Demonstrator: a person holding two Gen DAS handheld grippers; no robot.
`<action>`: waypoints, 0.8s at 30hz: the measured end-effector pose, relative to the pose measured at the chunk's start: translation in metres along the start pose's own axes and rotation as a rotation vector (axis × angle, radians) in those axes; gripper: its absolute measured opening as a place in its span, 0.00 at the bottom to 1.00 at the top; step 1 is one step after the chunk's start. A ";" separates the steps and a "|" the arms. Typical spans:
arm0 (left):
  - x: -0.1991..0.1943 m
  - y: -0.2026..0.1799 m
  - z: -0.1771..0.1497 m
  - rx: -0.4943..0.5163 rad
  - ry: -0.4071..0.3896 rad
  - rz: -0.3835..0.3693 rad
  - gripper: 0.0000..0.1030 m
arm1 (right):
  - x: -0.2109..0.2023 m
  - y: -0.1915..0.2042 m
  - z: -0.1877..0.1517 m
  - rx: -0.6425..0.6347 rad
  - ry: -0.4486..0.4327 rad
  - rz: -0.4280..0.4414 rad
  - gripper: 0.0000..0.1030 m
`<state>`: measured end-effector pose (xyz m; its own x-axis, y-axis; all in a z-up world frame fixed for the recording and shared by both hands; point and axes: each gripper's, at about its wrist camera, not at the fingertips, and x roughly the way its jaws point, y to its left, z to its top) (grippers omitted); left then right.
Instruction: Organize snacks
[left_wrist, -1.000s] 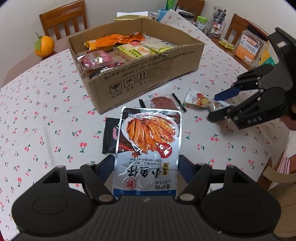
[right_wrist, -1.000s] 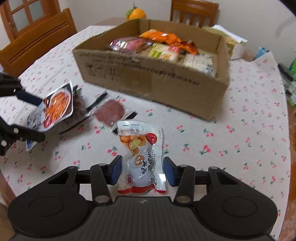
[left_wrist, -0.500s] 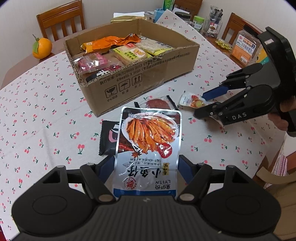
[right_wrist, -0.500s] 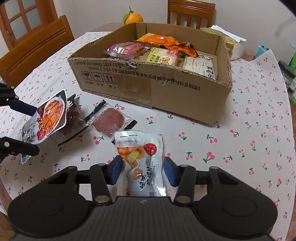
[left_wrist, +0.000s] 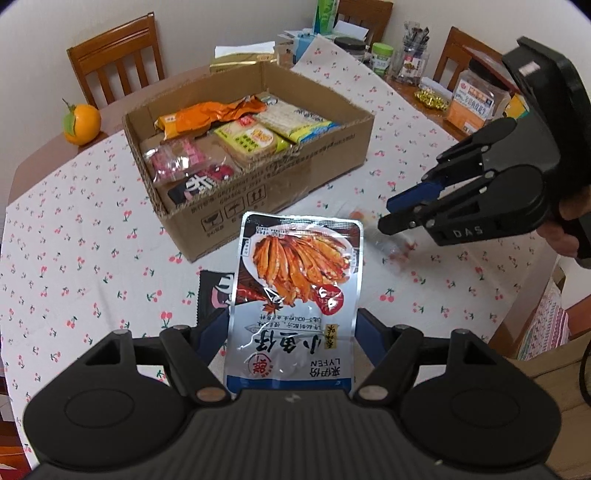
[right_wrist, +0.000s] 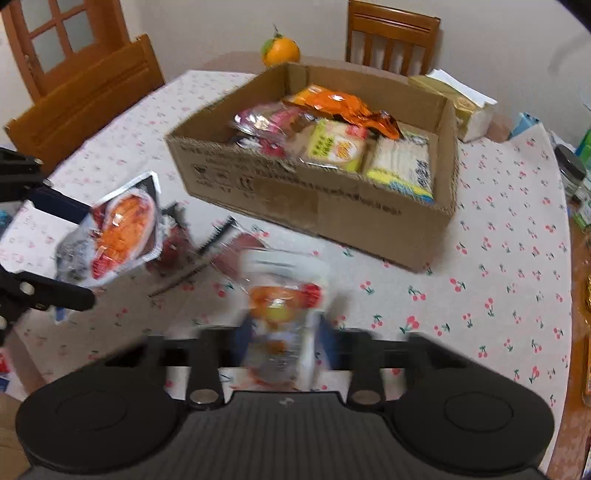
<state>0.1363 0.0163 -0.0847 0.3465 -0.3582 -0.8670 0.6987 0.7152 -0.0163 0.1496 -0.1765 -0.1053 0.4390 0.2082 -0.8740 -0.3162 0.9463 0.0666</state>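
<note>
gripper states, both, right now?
Left gripper: closed on the fish snack pouch.
Right gripper: just closed on the small clear snack packet.

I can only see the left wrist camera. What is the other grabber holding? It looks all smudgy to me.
Observer: The right gripper, whose jaws have just been closing, is shut on a clear snack pouch with an orange and red picture.
Operator: Is anything hiding behind my fish packet?
Observer: Yes. A flat packet with a dark red slice lies on the tablecloth there.
Operator: What is off to the side past the table?
Observer: A wooden door with glass panes, behind a chair.
</note>
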 end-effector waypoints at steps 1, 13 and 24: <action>-0.001 0.000 0.001 -0.003 -0.003 0.000 0.71 | -0.003 0.001 0.003 -0.011 -0.002 0.003 0.24; -0.007 0.001 -0.003 -0.028 -0.010 0.006 0.71 | 0.033 0.002 -0.011 -0.109 -0.007 0.001 0.68; -0.006 0.002 -0.005 -0.046 -0.001 0.012 0.71 | 0.053 0.003 -0.006 -0.190 0.008 0.004 0.49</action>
<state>0.1322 0.0226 -0.0819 0.3551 -0.3497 -0.8670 0.6649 0.7464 -0.0287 0.1670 -0.1640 -0.1539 0.4311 0.2096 -0.8776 -0.4713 0.8817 -0.0209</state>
